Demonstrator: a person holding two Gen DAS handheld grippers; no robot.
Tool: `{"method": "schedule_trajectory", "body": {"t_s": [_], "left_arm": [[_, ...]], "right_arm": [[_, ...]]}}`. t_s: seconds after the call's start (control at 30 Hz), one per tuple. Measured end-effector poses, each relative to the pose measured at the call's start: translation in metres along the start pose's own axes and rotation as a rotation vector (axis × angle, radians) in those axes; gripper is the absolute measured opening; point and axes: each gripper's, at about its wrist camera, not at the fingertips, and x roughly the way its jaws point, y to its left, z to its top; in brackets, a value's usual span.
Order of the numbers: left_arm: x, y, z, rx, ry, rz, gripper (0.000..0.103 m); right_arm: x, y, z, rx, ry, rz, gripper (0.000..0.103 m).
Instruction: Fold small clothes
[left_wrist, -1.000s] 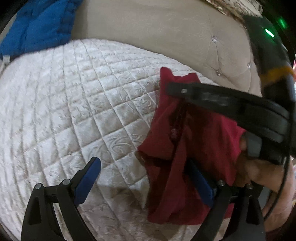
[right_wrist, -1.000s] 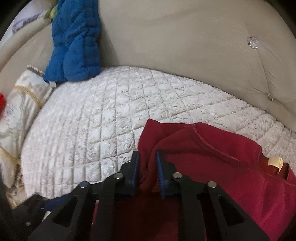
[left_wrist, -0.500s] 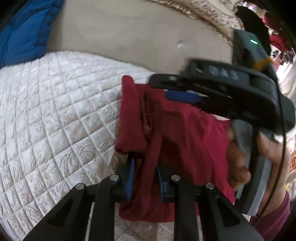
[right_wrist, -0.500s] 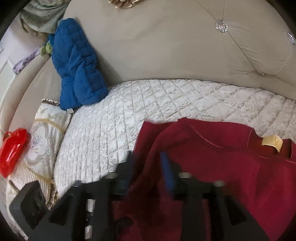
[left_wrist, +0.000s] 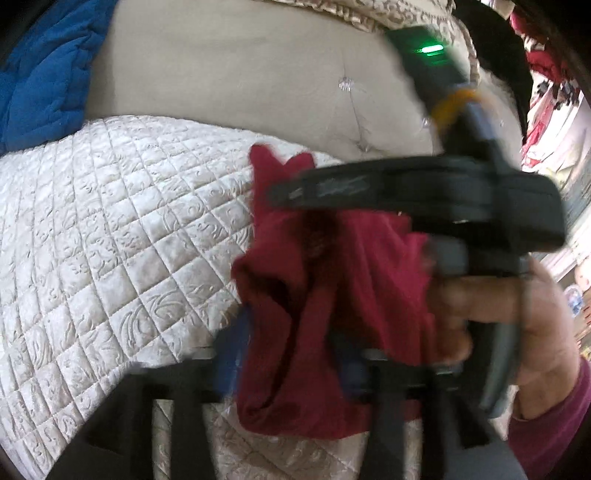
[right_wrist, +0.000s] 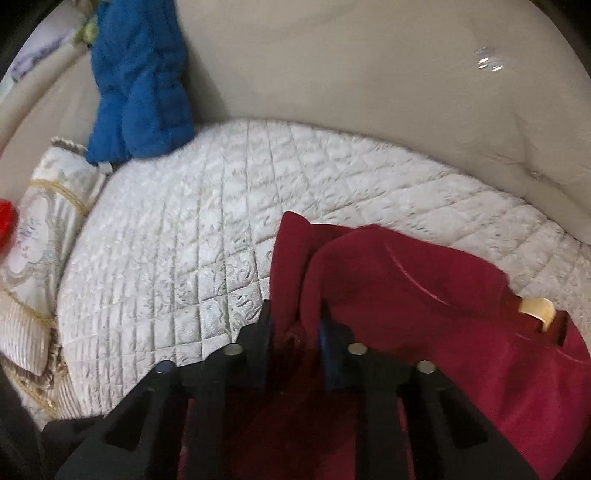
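The left gripper (left_wrist: 291, 354) has its jaws opening, a fold of the red garment (left_wrist: 332, 295) hanging between them. The right gripper (right_wrist: 295, 325) is clamped tight on a bunched fold of that garment (right_wrist: 424, 295). The garment spreads toward 3 o'clock on the quilted cover (right_wrist: 184, 258): dark red, crumpled, with a tan neck label (right_wrist: 535, 308). At 11 o'clock a blue quilted jacket (right_wrist: 140, 81) leans on the beige backrest (right_wrist: 351, 62).

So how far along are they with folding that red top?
Early on. Done: the red garment is picked up off the quilted cover, bunched rather than folded. In hand: the right gripper pinches a fold of it, while the left gripper has cloth between its jaws, which are opening. Left: laying it flat and making every fold.
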Motion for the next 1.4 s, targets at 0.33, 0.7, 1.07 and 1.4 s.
{"method": "schedule_trajectory", "body": {"t_s": [0.33, 0.7, 1.07, 1.4], "left_arm": [[-0.034, -0.079, -0.011, 0.107, -0.080, -0.078, 0.024], [0.000, -0.231, -0.052, 0.300, -0.007, -0.224, 0.024], [-0.039, -0.216, -0.074, 0.408, -0.024, -0.202, 0.085], [-0.005, -0.154, -0.066, 0.319, -0.063, 0.030, 0.087]], "right_arm": [[-0.103, -0.058, -0.023, 0.119, -0.173, 0.087, 0.000], [-0.189, -0.176, -0.103, 0.272, -0.226, -0.070, 0.000], [-0.184, -0.226, -0.172, 0.524, -0.275, 0.000, 0.017], [-0.183, -0.162, -0.193, 0.354, -0.189, -0.119, 0.000]]}}
